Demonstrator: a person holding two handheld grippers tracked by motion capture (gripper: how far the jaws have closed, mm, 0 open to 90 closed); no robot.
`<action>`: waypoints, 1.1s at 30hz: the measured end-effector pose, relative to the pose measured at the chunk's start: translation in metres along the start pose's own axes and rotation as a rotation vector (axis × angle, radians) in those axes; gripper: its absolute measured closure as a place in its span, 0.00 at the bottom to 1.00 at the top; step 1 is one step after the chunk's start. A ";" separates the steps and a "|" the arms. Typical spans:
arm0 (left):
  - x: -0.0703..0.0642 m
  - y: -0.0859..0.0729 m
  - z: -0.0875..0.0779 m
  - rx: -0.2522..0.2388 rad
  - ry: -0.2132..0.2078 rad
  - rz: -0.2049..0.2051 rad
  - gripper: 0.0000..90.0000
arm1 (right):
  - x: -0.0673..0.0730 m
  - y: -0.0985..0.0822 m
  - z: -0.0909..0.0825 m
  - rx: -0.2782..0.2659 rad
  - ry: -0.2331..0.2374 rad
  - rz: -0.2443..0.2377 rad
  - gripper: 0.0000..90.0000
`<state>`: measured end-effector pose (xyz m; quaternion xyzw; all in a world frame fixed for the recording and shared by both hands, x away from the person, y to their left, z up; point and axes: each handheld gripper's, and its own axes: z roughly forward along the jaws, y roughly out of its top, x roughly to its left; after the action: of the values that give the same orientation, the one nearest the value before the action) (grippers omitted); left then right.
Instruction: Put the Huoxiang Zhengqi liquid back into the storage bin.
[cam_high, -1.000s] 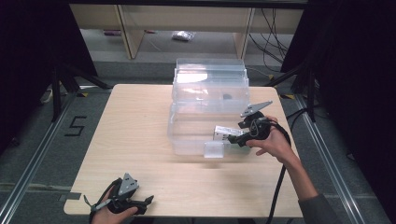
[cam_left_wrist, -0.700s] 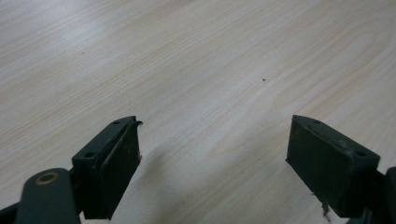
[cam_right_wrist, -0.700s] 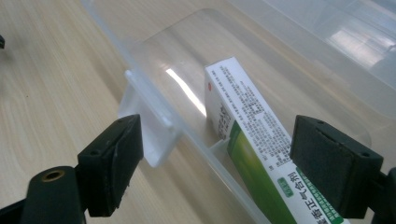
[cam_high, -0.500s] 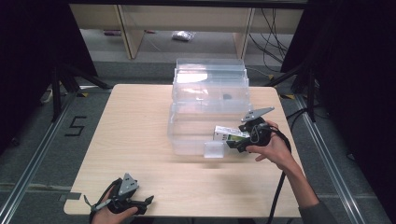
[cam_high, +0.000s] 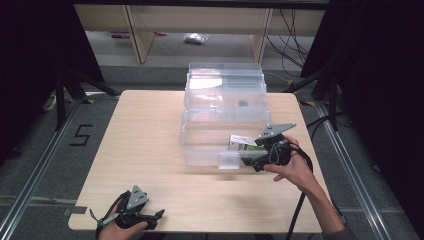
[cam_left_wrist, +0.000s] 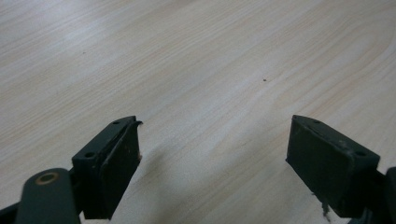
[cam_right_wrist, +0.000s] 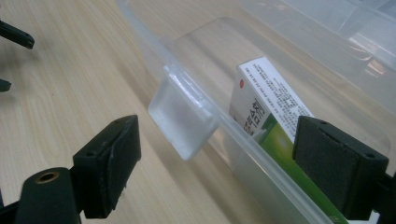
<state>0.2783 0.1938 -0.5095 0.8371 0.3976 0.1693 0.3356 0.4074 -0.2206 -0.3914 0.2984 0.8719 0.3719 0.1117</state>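
Observation:
A clear plastic box (cam_high: 200, 150) stands open in the middle of the table, its lid (cam_high: 225, 82) tipped back behind it. A white and green carton (cam_high: 243, 145) lies inside, leaning against the front right wall. My right gripper (cam_high: 248, 159) is at that front corner, open. In the right gripper view its jaws (cam_right_wrist: 217, 130) straddle the box's front wall, with the frosted latch (cam_right_wrist: 182, 116) between them and the carton (cam_right_wrist: 266, 102) just behind the wall. My left gripper (cam_high: 159, 216) rests open at the table's front left, with bare wood between its jaws (cam_left_wrist: 212, 126).
The light wooden table (cam_high: 140, 140) has free room left of the box and along the front. A cable (cam_high: 300, 205) trails from the right gripper over the near edge. Shelving (cam_high: 150, 30) stands on the floor beyond the table.
The right gripper has come slightly nearer and lower at the box's front right corner, and the carton has sunk into the box. The left gripper has stayed put.

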 end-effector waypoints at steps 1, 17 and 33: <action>0.000 0.000 0.000 -0.001 0.000 -0.002 0.18 | 0.002 -0.001 -0.001 0.002 0.002 0.008 0.18; 0.000 0.000 0.000 -0.003 -0.002 0.000 0.18 | 0.026 -0.020 0.000 -0.029 0.015 -0.005 0.18; -0.001 0.000 0.000 -0.003 0.002 0.002 0.18 | 0.043 -0.036 -0.007 -0.046 0.041 -0.027 0.18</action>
<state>0.2780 0.1933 -0.5096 0.8368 0.3969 0.1711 0.3361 0.3546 -0.2184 -0.4111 0.2764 0.8691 0.3963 0.1054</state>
